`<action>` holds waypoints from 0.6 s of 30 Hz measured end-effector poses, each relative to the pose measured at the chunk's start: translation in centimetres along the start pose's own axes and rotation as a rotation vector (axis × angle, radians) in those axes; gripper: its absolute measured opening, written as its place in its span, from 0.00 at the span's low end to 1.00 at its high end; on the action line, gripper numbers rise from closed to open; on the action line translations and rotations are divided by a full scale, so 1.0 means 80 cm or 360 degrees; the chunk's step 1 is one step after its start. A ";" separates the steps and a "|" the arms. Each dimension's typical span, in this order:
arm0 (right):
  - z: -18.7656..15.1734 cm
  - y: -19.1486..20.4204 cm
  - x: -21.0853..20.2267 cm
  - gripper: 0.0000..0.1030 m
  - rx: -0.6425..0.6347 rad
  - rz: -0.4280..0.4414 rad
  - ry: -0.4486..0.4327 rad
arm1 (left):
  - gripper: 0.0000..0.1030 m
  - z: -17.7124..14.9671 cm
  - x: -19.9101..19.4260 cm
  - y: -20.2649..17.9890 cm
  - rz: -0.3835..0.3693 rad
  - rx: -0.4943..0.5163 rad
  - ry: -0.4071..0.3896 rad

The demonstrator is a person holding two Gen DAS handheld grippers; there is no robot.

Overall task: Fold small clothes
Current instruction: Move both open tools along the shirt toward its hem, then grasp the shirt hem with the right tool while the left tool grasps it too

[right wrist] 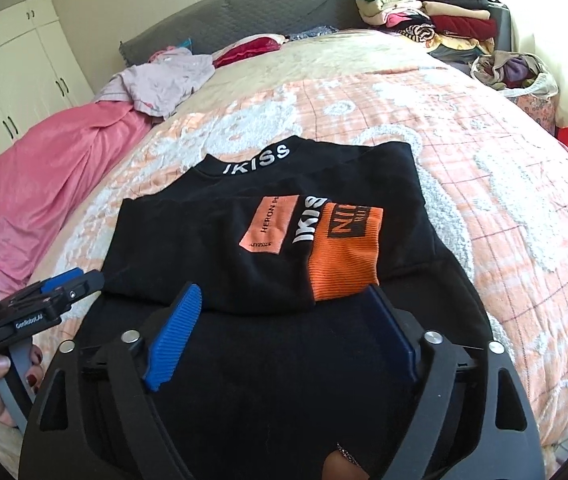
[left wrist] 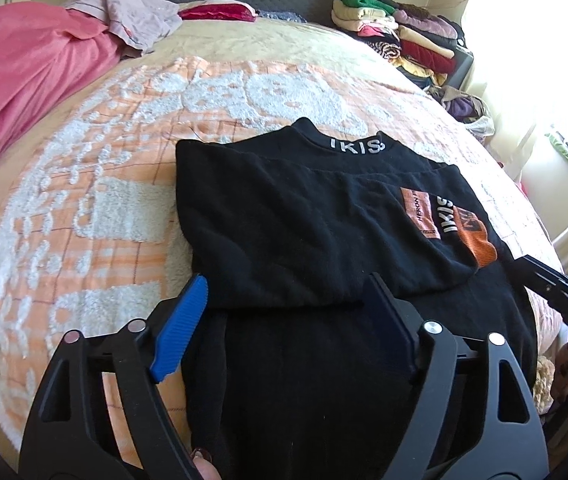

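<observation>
Sleeves of the black sweatshirt (right wrist: pixel 267 248) are judged folded in; the final fold remains. Left hand-held gripper (left wrist: pixel 284 320) and right hand-held gripper (right wrist: pixel 284 320) are held wide, empty.

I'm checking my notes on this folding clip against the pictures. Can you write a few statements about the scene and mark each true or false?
1. The black top lies on the bed. True.
2. The left gripper is clamped on the top. False: its jaws are open, gripping nothing.
3. The collar reads IKISS. True.
4. The folded clothes pile sits on the pink blanket. False: the pile is at the bed's far right corner, the blanket at the left.
5. The right gripper is open. True.
</observation>
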State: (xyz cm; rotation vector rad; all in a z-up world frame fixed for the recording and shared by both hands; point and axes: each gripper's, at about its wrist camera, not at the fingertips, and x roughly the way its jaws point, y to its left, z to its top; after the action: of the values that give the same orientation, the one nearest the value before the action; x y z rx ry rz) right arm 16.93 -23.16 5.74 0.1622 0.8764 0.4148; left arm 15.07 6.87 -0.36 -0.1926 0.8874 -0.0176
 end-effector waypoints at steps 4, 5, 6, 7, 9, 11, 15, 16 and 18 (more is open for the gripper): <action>0.001 -0.001 -0.011 0.89 0.0009 -0.0006 -0.0033 | 0.74 -0.001 -0.010 0.000 0.0018 0.0001 -0.0024; 0.001 -0.001 -0.012 0.89 0.0010 -0.0005 -0.0039 | 0.74 -0.001 -0.012 0.000 0.0023 0.0000 -0.0028; 0.001 0.000 -0.013 0.89 0.0012 -0.0003 -0.0044 | 0.74 -0.001 -0.014 0.000 0.0026 -0.0001 -0.0033; 0.001 0.000 -0.015 0.89 0.0014 -0.0005 -0.0049 | 0.74 -0.002 -0.016 0.000 0.0027 -0.0002 -0.0041; 0.001 0.000 -0.019 0.91 0.0010 -0.0014 -0.0058 | 0.85 -0.003 -0.020 0.000 0.0035 -0.0001 -0.0049; -0.001 0.000 -0.024 0.91 0.0010 -0.0015 -0.0068 | 0.85 -0.004 -0.025 -0.001 0.0041 0.0004 -0.0063; -0.004 -0.002 -0.032 0.92 0.0012 -0.0023 -0.0079 | 0.86 -0.007 -0.031 -0.002 0.0044 0.0002 -0.0076; -0.005 -0.002 -0.033 0.92 0.0012 -0.0023 -0.0082 | 0.87 -0.008 -0.033 -0.002 0.0047 0.0002 -0.0082; -0.007 -0.002 -0.036 0.92 0.0012 -0.0024 -0.0086 | 0.90 -0.010 -0.036 -0.002 0.0049 -0.0001 -0.0083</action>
State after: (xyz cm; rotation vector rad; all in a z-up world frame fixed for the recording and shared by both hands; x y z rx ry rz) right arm 14.90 -24.54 7.40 0.1729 0.8257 0.3918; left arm 12.64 6.86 1.35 -0.1793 0.8380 0.0165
